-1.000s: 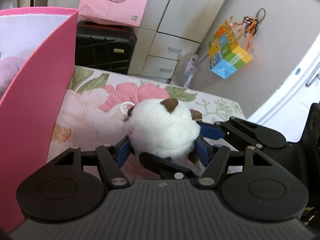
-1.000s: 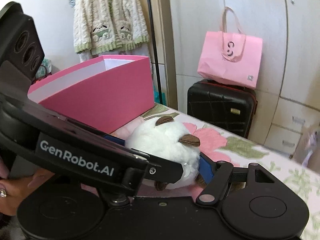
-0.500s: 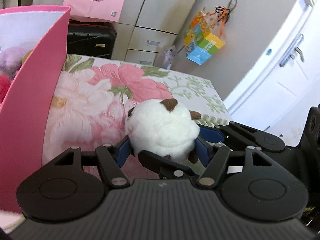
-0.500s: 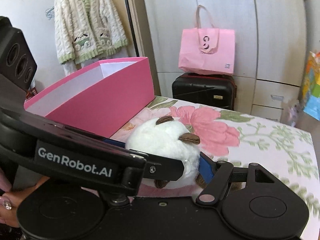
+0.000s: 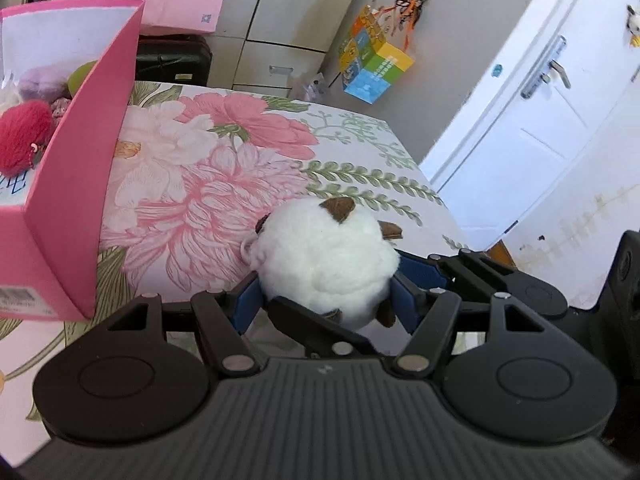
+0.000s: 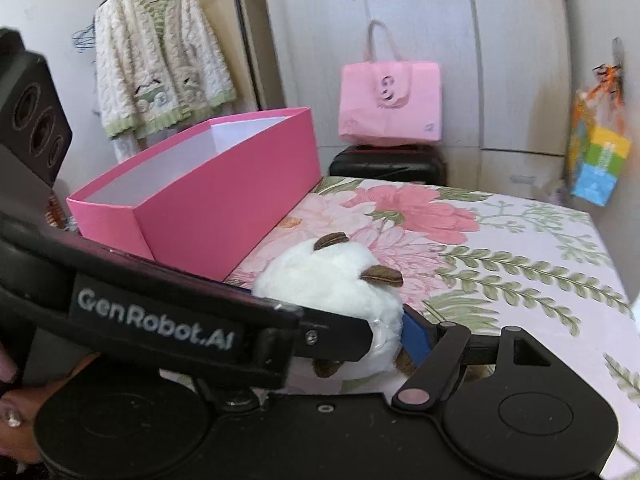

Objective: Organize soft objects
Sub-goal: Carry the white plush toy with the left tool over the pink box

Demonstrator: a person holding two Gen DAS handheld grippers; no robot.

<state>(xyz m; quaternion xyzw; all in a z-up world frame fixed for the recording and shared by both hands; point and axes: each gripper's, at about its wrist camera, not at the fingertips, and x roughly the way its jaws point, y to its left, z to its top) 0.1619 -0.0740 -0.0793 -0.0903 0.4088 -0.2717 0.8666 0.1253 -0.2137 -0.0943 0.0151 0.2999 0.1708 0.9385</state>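
A round white plush toy [image 5: 324, 264] with brown felt ears hangs just above the floral bed cover [image 5: 208, 184]. My left gripper [image 5: 326, 300] is shut on it, a blue pad on either side. My right gripper [image 6: 352, 320] reaches in from the right and clasps the same toy [image 6: 332, 280]. Its jaws are opening, and its blue pad [image 6: 416, 336] still lies against the fur; its other finger is hidden behind the left gripper. The open pink box [image 5: 80, 160] stands to the left and holds a red plush [image 5: 24, 136], a purple one [image 5: 40, 80] and a green one [image 5: 82, 74].
The pink box [image 6: 224, 216] runs along the bed's left side. A black suitcase [image 6: 388, 164] with a pink bag [image 6: 390, 100] on it stands beyond the bed. A white door [image 5: 540, 120] is on the right, and a hand [image 6: 16, 420] is at the lower left.
Both grippers have carried the white plush sideways, away from the pink box. The box now sits farther left and its inside shows. The door has come into view.
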